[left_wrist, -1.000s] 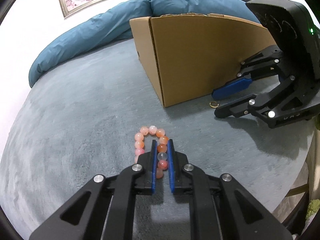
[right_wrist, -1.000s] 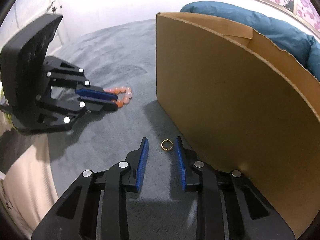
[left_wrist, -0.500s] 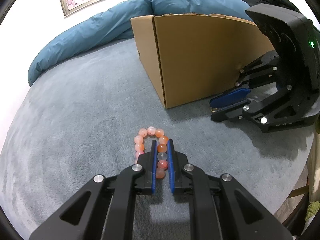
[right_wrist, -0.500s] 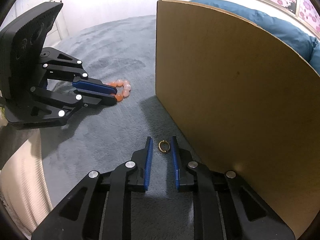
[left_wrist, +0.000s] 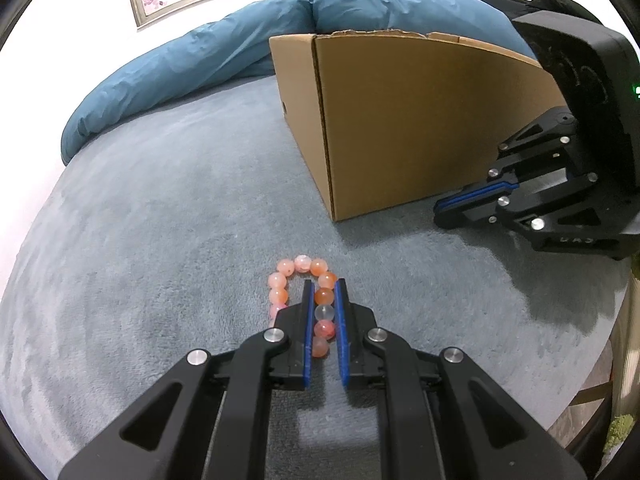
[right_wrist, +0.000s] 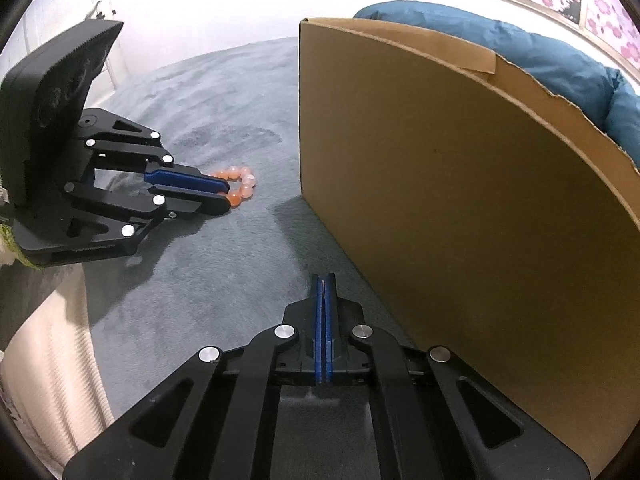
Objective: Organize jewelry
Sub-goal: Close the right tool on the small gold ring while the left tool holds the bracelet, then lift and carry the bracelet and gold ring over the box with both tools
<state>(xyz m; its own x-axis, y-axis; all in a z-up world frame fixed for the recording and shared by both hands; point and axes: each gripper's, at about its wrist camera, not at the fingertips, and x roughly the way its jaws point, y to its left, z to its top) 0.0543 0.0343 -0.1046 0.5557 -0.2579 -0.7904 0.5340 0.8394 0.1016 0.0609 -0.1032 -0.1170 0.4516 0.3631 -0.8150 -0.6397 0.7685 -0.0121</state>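
Your left gripper (left_wrist: 324, 292) was clamped on one side of the pink and orange beaded bracelet (left_wrist: 298, 276), which lay on the grey plush blanket (left_wrist: 160, 240) near the corner of the brown cardboard box (left_wrist: 400, 120). Your right gripper (right_wrist: 324, 280) had just been closing and its blue pads (right_wrist: 319, 320) met flat together, tips down on the blanket just beside the box wall; no ring showed between them. A rumpled teal duvet (left_wrist: 200, 60) lay behind the box.

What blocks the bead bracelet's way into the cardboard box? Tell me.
Only the cardboard box's own near wall: the bead bracelet, pinched in the left tongs, must go over its rim. The blanket between them lies bare.
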